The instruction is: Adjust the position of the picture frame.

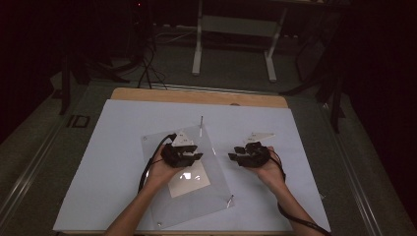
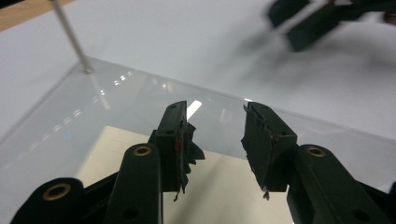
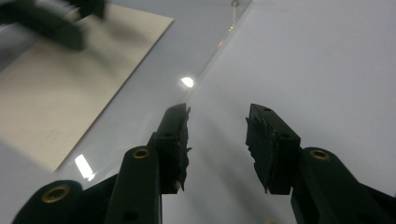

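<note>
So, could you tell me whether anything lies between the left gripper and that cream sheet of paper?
Yes: the clear acrylic plate appears to lie over the cream paper, which shows through it. The left gripper hangs above the plate with its jaws open, so the plate probably blocks a direct grasp.

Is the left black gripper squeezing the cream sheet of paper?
No, the left black gripper has its jaws apart with nothing between them, above the cream sheet of paper under the clear plastic plate.
</note>
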A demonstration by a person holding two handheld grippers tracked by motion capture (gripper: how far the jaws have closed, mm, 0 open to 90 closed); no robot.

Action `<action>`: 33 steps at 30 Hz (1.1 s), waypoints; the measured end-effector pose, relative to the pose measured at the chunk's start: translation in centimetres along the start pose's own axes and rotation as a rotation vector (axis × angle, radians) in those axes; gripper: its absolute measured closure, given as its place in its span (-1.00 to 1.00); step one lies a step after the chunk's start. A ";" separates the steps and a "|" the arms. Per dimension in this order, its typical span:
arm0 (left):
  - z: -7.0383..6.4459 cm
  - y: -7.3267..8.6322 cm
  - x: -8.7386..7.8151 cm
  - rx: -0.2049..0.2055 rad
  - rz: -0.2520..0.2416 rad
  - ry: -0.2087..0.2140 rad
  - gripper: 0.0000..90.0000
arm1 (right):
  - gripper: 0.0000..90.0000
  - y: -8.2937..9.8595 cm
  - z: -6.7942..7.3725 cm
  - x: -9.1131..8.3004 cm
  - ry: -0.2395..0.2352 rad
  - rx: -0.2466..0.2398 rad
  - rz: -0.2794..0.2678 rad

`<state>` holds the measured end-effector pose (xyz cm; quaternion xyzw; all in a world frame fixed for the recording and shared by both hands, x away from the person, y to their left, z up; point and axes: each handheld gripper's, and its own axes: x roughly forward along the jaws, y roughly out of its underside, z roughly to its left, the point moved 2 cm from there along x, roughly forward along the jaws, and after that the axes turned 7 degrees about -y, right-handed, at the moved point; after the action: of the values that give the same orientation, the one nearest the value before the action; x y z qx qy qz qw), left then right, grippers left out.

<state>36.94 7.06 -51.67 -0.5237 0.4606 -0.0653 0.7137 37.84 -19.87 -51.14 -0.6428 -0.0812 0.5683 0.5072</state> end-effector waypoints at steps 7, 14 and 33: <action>2.8 -0.7 1.3 -0.074 0.010 -0.057 0.32 | 0.29 2.0 2.2 -1.9 -0.025 -0.042 -0.018; 4.4 -0.9 2.6 -0.116 0.022 -0.113 0.31 | 0.37 3.8 3.8 -2.7 -0.091 -0.065 -0.041; 4.7 -1.9 5.9 -0.175 0.027 -0.134 0.28 | 0.80 7.6 7.1 -3.8 -0.209 -0.155 -0.012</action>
<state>44.47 6.05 -53.51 -0.5808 0.4230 0.0199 0.6952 27.20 -22.14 -53.18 -0.6169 -0.1810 0.6211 0.4483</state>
